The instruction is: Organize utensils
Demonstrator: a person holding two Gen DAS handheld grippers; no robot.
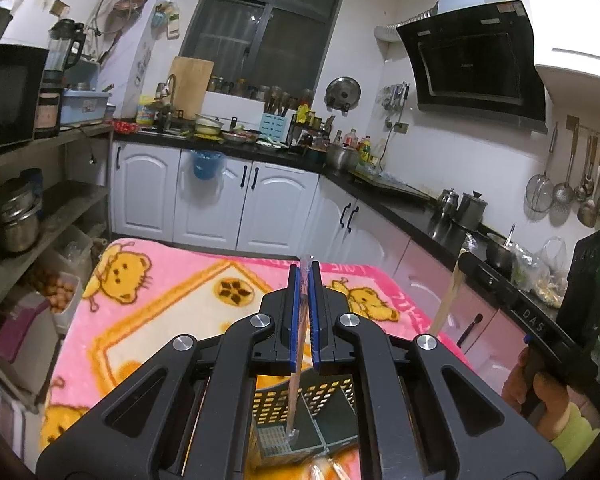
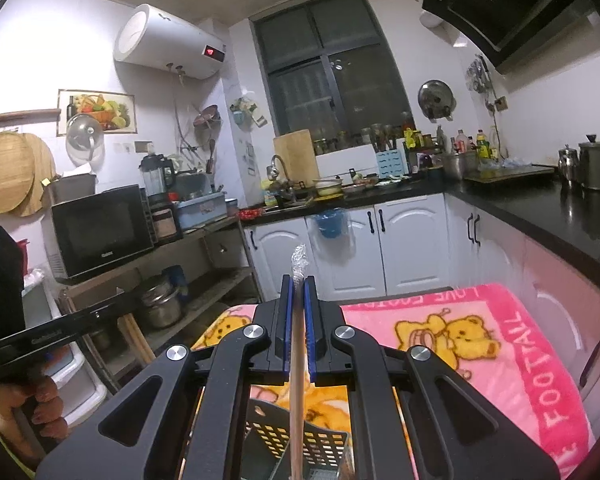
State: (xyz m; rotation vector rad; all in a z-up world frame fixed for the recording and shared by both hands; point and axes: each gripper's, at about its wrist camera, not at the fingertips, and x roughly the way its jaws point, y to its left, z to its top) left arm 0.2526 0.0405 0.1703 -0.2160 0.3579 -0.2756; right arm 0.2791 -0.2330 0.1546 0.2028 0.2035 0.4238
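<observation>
My left gripper (image 1: 305, 270) is shut on a pair of plastic-wrapped chopsticks (image 1: 296, 392), whose lower end hangs inside a grey perforated utensil holder (image 1: 324, 400) on the pink blanket. My right gripper (image 2: 298, 284) is shut on another wrapped wooden chopstick pair (image 2: 297, 380), upright, its lower end pointing down into the same holder (image 2: 320, 444). That pair also shows at the right of the left wrist view (image 1: 450, 296), with the right gripper's body beside it.
A pink cartoon-bear blanket (image 1: 160, 304) covers the table. White cabinets (image 1: 212, 200) and a black counter (image 1: 400, 200) with pots run behind and to the right. An open shelf (image 1: 40, 216) with pots and a microwave stands at the left.
</observation>
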